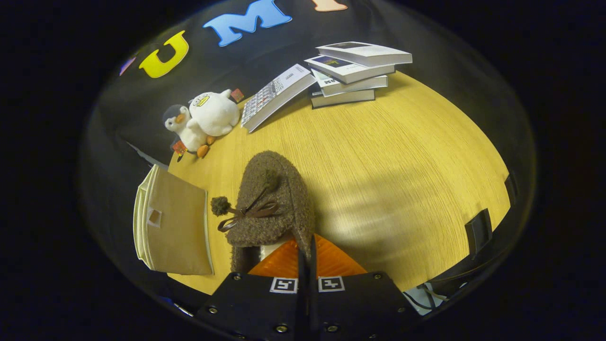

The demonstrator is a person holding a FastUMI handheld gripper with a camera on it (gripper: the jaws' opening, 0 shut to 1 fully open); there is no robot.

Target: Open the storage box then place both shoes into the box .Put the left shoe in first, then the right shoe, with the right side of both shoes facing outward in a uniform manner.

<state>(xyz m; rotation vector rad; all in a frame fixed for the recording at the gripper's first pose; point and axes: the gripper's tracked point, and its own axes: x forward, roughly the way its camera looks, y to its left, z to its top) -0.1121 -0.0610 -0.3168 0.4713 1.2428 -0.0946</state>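
We see a brown, woolly slipper-style shoe (274, 203) directly ahead of the gripper (307, 258), its toe pointing away across the wooden table (402, 156). The knit is coarse and fuzzy, and a dark ribbon bow crosses its upper, ending in two small pompoms, one hanging out to the left. Its near end sits right at the fingers (331, 260), which are drawn together with only a thin sliver of the shoe's collar between them, so we read them as pinching the rim at the heel, the shoe held out in front and slightly left of centre. The gripper points forward over the table at a downward slant.

To the left of the shoe lies the storage box (173, 227), a tan fabric container with a pale rim, near the table's left edge. Farther off on the left are two plush penguins (203, 121), and beyond them a leaning book (274, 97) and a stack of books (352, 71).
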